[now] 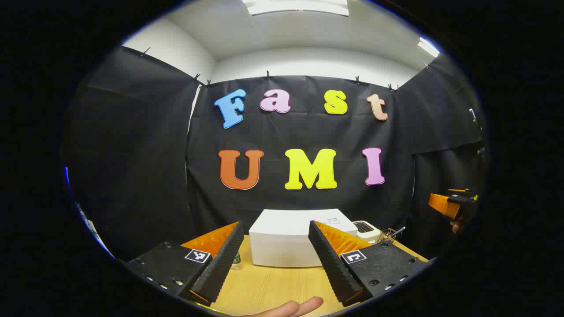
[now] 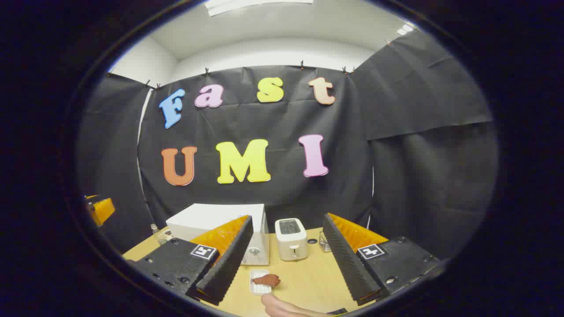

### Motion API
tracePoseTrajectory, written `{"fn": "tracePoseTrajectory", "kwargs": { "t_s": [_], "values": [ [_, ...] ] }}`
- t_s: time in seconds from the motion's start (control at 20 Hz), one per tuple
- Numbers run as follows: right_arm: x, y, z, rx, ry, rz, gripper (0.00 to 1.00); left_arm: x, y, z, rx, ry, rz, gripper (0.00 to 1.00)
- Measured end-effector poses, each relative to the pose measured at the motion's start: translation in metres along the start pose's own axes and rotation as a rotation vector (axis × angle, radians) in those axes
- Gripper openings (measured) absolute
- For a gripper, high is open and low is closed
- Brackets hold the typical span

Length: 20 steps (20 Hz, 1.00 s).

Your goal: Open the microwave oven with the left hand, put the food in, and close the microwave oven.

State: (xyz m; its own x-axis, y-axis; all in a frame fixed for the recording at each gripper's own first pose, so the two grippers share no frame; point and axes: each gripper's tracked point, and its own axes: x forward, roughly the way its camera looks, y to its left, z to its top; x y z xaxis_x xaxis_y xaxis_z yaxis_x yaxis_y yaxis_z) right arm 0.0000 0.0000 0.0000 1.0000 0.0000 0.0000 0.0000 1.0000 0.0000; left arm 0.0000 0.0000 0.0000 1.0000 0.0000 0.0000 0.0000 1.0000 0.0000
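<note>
Fingertips of a bare hand (image 1: pixel 293 307) are seen at the very bottom of the left gripper view, below and between the fingers of the left gripper (image 1: pixel 275 259), which are spread wide apart with nothing held between them. Square black-and-white marker tags are fixed on both finger bases; no readable writing is carried by them. Straight ahead of this gripper, between its fingers and a little beyond their tips, the white microwave oven (image 1: pixel 291 240) is set on the wooden table (image 1: pixel 269 288), and its door appears shut. A small label is stuck on its top near the right rear corner, too small to be read. Just right of the microwave, behind the gripper's right finger, a white toaster (image 1: pixel 368 230) is placed, with a small wire rack (image 1: pixel 387 235) beside it. Far off to the right, the other gripper is glimpsed at the edge, held by a hand.

In the right gripper view, a fingertip (image 2: pixel 282 306) is again seen lowest, under the right gripper (image 2: pixel 286 264), whose fingers are likewise held wide apart and empty. Between them, close ahead on the table (image 2: pixel 308 277), a small white tray (image 2: pixel 259 284) is laid, and the brown piece of food (image 2: pixel 267 279) rests on it. Beyond the tray, the microwave oven (image 2: pixel 211 220) is seen ahead and to the left, partly hidden by the gripper's left finger, and the toaster (image 2: pixel 291 240) stands just to its right, apart from it.
</note>
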Motion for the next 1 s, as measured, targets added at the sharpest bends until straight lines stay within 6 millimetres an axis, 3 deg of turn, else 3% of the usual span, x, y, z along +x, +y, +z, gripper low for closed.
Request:
{"fn": "tracePoseTrajectory", "kwargs": {
  "t_s": [0.05, 0.1, 0.4, 0.45, 0.6, 0.65, 0.8, 0.85, 0.9, 1.0],
  "values": [
    [-0.001, -0.005, 0.001, -0.01, -0.006, -0.01, 0.94, 0.001, 0.0, 0.0, 0.006, -0.003, 0.006, 0.92],
    [-0.002, -0.01, 0.004, -0.019, -0.014, -0.02, 1.0, 0.002, 0.0, 0.001, 0.011, -0.006, 0.013, 0.92],
    [-0.014, -0.023, 0.008, -0.029, -0.047, -0.042, 1.0, 0.003, 0.003, 0.001, 0.001, -0.002, 0.06, 0.92],
    [-0.016, -0.024, 0.007, -0.027, -0.047, -0.04, 0.94, 0.002, 0.0, 0.003, -0.003, -0.008, 0.051, 0.92],
    [-0.014, -0.028, 0.001, -0.028, -0.032, -0.038, 0.94, -0.003, -0.009, 0.006, -0.003, -0.019, 0.02, 0.92],
    [-0.014, -0.03, 0.001, -0.027, -0.03, -0.041, 1.0, -0.004, -0.009, 0.007, 0.002, -0.022, 0.021, 0.92],
    [-0.012, -0.032, -0.001, -0.018, -0.023, -0.037, 1.0, -0.004, -0.015, 0.004, -0.004, -0.009, 0.003, 0.92],
    [-0.011, -0.033, -0.003, -0.02, -0.019, -0.033, 0.94, -0.004, -0.019, 0.0, -0.006, 0.007, -0.008, 0.92],
    [-0.011, -0.034, -0.002, -0.019, -0.017, -0.028, 1.0, -0.004, -0.019, -0.002, -0.008, 0.017, -0.012, 0.92],
    [-0.01, -0.037, 0.001, -0.014, -0.023, -0.029, 1.0, -0.001, -0.019, -0.001, -0.012, 0.011, -0.012, 0.92]
  ]
}}
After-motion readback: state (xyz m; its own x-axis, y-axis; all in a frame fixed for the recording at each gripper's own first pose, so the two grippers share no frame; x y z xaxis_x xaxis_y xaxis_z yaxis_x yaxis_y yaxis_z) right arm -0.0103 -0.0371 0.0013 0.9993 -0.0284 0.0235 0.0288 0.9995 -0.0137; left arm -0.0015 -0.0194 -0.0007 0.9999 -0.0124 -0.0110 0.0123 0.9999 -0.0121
